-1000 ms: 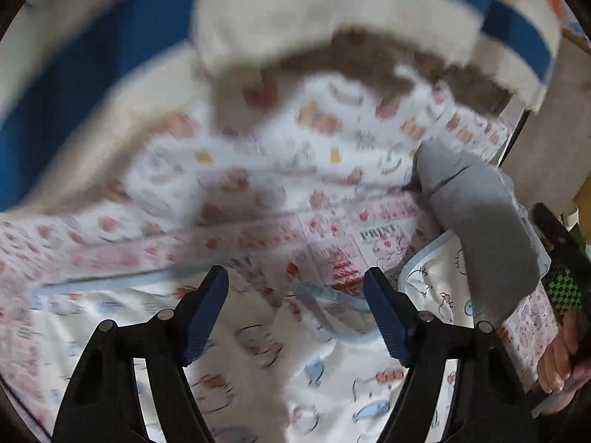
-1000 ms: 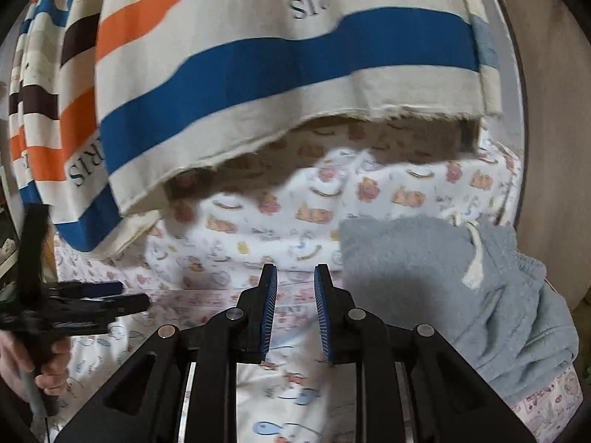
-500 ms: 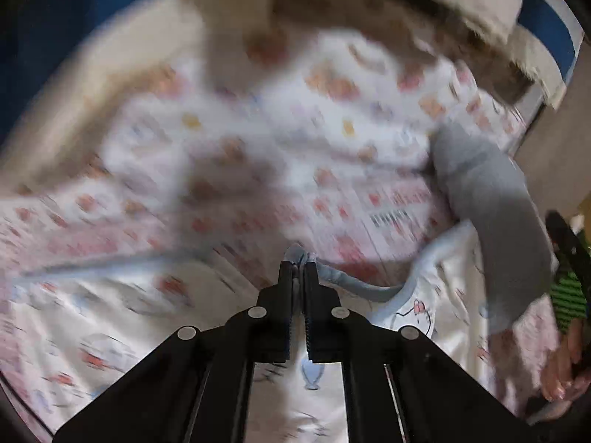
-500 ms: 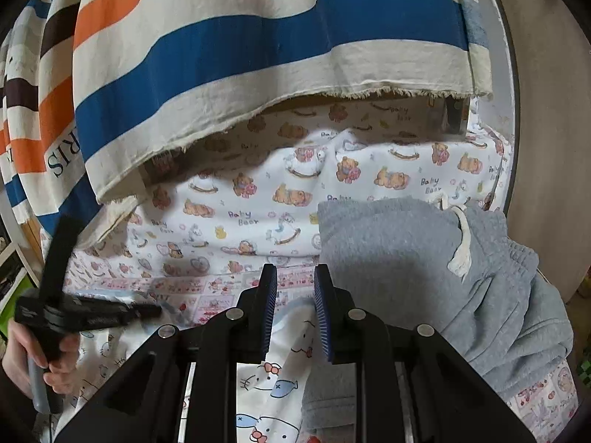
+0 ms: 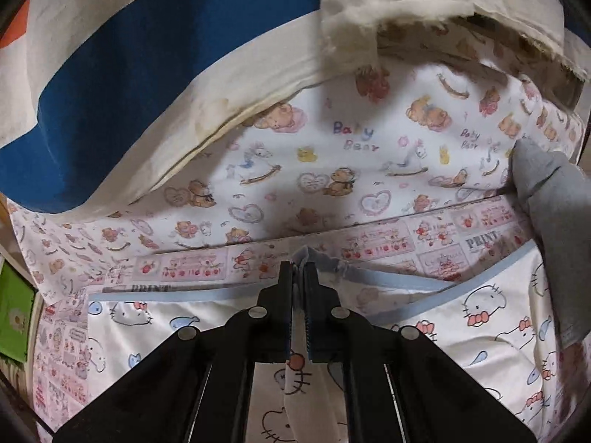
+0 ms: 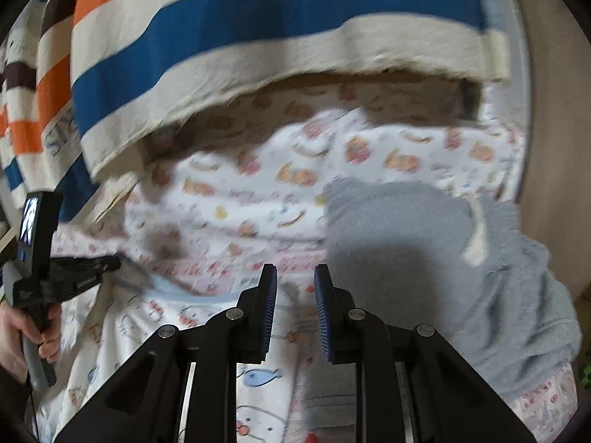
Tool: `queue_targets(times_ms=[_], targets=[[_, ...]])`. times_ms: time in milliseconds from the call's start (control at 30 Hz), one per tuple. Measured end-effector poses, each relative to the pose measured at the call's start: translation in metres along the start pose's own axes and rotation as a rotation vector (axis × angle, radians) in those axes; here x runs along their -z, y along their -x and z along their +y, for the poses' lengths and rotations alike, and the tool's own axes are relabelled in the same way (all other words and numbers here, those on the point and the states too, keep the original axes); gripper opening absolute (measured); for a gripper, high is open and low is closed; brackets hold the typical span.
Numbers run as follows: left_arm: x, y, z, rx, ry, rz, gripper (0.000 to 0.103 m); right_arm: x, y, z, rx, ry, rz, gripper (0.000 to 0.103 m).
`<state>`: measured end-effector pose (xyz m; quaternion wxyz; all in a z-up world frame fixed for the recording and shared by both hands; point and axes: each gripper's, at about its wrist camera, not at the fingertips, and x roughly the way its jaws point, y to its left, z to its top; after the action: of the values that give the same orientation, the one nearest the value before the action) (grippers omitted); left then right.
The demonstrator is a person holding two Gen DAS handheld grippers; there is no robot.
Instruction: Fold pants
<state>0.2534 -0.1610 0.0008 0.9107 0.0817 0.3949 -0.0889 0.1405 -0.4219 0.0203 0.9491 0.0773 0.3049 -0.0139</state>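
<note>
Grey sweatpants (image 6: 443, 258) with a white drawstring lie bunched on the printed bedding at the right; one grey leg (image 5: 554, 229) shows at the right edge of the left wrist view. My left gripper (image 5: 299, 273) is shut on the blue-trimmed edge of the white Hello Kitty cloth (image 5: 369, 280), not on the pants. My right gripper (image 6: 295, 284) hovers left of the pants, jaws slightly apart, holding nothing. The left gripper also shows in the right wrist view (image 6: 92, 269), in a hand.
A striped blue, orange and cream cloth (image 6: 258, 37) hangs over the back of the bed. A Baby Bear print sheet (image 5: 351, 155) covers the surface. A beige wall (image 6: 554, 110) stands at the right.
My left gripper closed on the blue-trimmed cloth edge and keeps hold of it. My right gripper's jaws have parted a little and its view has shifted and blurred.
</note>
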Motion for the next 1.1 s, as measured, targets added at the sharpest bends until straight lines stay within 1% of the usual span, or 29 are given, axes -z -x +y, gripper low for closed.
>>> queue_targets(times_ms=[33,100,167,267,333,367,400,433,500,533,600,667,700,733,800,833,900,967,1000,1033,1067,1100], targets=[[-0.001,0.000,-0.001,0.006,0.004,-0.002,0.005,0.000,-0.010,0.004,-0.017,0.009,0.041,0.026],[-0.003,0.001,-0.001,0.023,0.012,-0.005,0.005,-0.001,-0.026,0.009,-0.013,0.012,0.098,0.051],[-0.004,0.000,-0.003,0.026,0.007,-0.015,0.005,-0.002,-0.044,0.012,0.028,0.025,0.143,0.051],[-0.006,0.005,-0.003,0.016,0.005,-0.037,0.005,-0.002,-0.071,0.019,0.106,0.095,0.237,0.051],[-0.010,0.007,-0.001,0.013,0.010,-0.046,0.005,-0.001,-0.081,0.026,0.112,0.138,0.258,0.051],[-0.012,0.007,0.001,0.016,0.016,-0.045,0.005,-0.001,-0.087,0.029,0.115,0.152,0.269,0.048],[-0.013,0.006,0.002,0.024,0.024,-0.041,0.005,-0.001,-0.091,0.030,0.108,0.156,0.278,0.033],[-0.015,0.005,0.003,0.038,0.029,-0.033,0.005,0.001,-0.099,0.030,0.100,0.150,0.301,0.025],[-0.015,0.001,0.002,0.057,0.027,-0.022,0.005,0.004,-0.111,0.024,0.113,0.125,0.337,0.008],[-0.014,0.000,0.000,0.061,0.022,-0.022,0.005,0.005,-0.113,0.020,0.123,0.108,0.340,0.002],[-0.014,-0.002,-0.005,0.067,0.006,-0.029,0.005,0.002,-0.101,0.015,0.166,0.076,0.249,0.002],[-0.015,-0.006,-0.014,0.060,-0.014,-0.026,0.005,-0.007,-0.081,0.015,0.222,0.103,0.104,0.002],[-0.017,-0.009,-0.019,0.062,-0.027,-0.017,0.005,-0.012,-0.075,0.016,0.261,0.121,0.062,0.002],[-0.020,-0.013,-0.025,0.065,-0.034,-0.007,0.005,-0.018,-0.076,0.015,0.285,0.132,0.082,0.002],[-0.027,-0.021,-0.032,0.063,-0.034,0.005,0.005,-0.024,-0.086,0.009,0.287,0.116,0.154,0.002],[-0.030,-0.027,-0.034,0.068,-0.030,0.016,0.005,-0.024,-0.091,0.007,0.301,0.109,0.177,0.002],[-0.033,-0.037,-0.038,0.084,-0.025,0.036,0.006,-0.022,-0.096,0.009,0.328,0.132,0.182,0.002],[-0.034,-0.045,-0.041,0.084,-0.048,0.044,0.010,-0.019,-0.094,0.012,0.332,0.147,0.161,0.002],[-0.033,-0.046,-0.043,0.069,-0.068,0.028,0.011,-0.019,-0.093,0.011,0.326,0.142,0.156,0.002],[-0.030,-0.044,-0.045,0.042,-0.084,0.008,0.023,-0.018,-0.090,0.010,0.316,0.135,0.150,0.002],[-0.028,-0.042,-0.045,0.030,-0.091,-0.011,0.043,-0.019,-0.087,0.008,0.305,0.122,0.143,0.003],[-0.025,-0.038,-0.043,0.031,-0.092,-0.036,0.051,-0.015,-0.083,0.006,0.288,0.103,0.131,0.004]])
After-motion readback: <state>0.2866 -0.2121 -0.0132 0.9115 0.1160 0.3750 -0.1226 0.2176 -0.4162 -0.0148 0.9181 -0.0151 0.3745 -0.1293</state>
